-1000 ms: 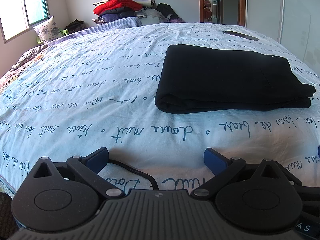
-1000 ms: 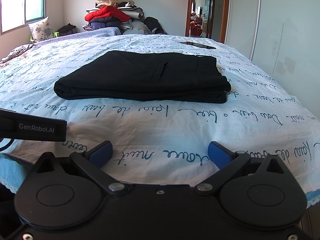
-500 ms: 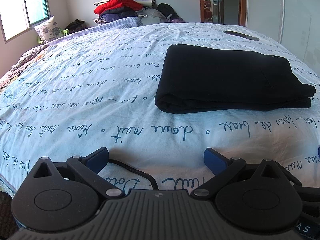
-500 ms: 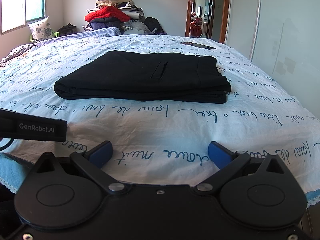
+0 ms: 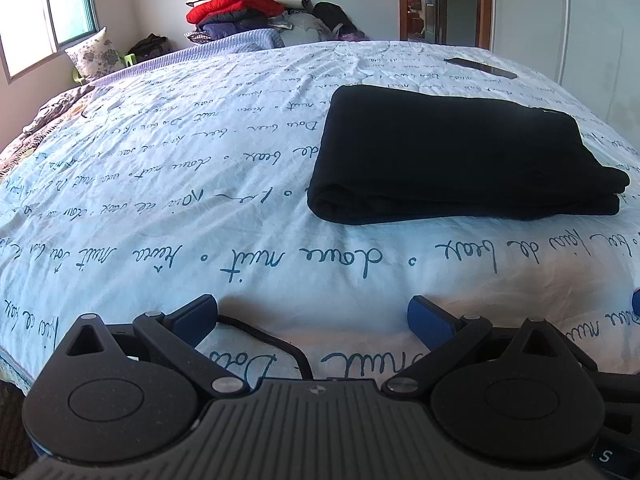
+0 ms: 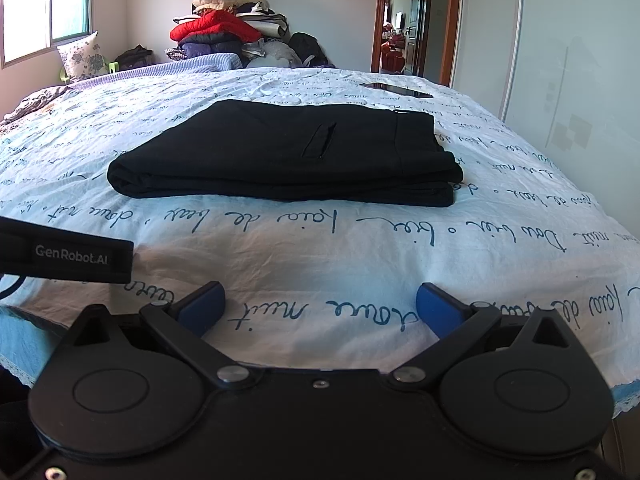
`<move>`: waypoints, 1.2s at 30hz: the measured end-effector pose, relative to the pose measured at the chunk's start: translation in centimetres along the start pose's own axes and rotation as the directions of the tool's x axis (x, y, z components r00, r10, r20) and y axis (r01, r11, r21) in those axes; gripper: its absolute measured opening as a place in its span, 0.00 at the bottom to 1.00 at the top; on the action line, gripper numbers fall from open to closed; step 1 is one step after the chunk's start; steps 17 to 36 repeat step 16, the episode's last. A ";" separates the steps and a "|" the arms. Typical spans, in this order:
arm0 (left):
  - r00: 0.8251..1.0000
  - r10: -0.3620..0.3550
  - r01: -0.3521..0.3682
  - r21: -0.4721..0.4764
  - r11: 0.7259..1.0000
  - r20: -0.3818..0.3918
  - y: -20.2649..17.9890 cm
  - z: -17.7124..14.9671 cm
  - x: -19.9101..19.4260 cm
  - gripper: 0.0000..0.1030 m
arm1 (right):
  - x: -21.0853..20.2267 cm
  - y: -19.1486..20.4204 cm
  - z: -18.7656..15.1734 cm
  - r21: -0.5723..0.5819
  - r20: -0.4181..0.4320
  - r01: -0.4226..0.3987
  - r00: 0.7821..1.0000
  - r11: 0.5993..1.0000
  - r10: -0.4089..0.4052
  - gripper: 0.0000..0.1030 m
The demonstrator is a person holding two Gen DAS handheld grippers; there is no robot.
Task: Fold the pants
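Black pants (image 5: 452,156) lie folded into a flat rectangle on the bed, right of centre in the left wrist view and in the middle of the right wrist view (image 6: 288,152), pocket slit facing up. My left gripper (image 5: 312,316) hovers low over the bed's near edge, open, nothing between its blue fingertips, well short of the pants. My right gripper (image 6: 320,304) is likewise open and holds nothing, back from the pants. A strap of the left device (image 6: 68,254) shows at the left of the right wrist view.
The bed (image 5: 160,184) has a pale blue cover with dark script. A dark phone (image 5: 480,67) lies at its far right. Piled clothes (image 6: 224,32) and a pillow (image 6: 80,56) sit beyond the far edge. A wardrobe door (image 6: 560,80) stands to the right.
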State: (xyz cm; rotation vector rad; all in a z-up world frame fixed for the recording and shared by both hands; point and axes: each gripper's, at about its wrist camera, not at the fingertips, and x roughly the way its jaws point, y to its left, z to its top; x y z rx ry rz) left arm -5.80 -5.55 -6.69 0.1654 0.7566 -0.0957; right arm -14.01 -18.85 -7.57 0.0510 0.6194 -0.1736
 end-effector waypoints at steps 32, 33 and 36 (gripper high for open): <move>0.986 0.086 -0.077 -0.066 0.995 0.141 3.1 2.1 -3.3 0.99 | -2.3 -2.2 0.9 0.087 0.135 -0.196 0.974 0.977 0.183 1.00; 0.986 0.086 -0.077 -0.066 0.995 0.141 3.1 2.1 -3.3 0.99 | -2.3 -2.2 0.9 0.087 0.135 -0.196 0.974 0.977 0.183 1.00; 0.986 0.086 -0.077 -0.066 0.995 0.141 3.1 2.1 -3.3 0.99 | -2.3 -2.2 0.9 0.087 0.135 -0.196 0.974 0.977 0.183 1.00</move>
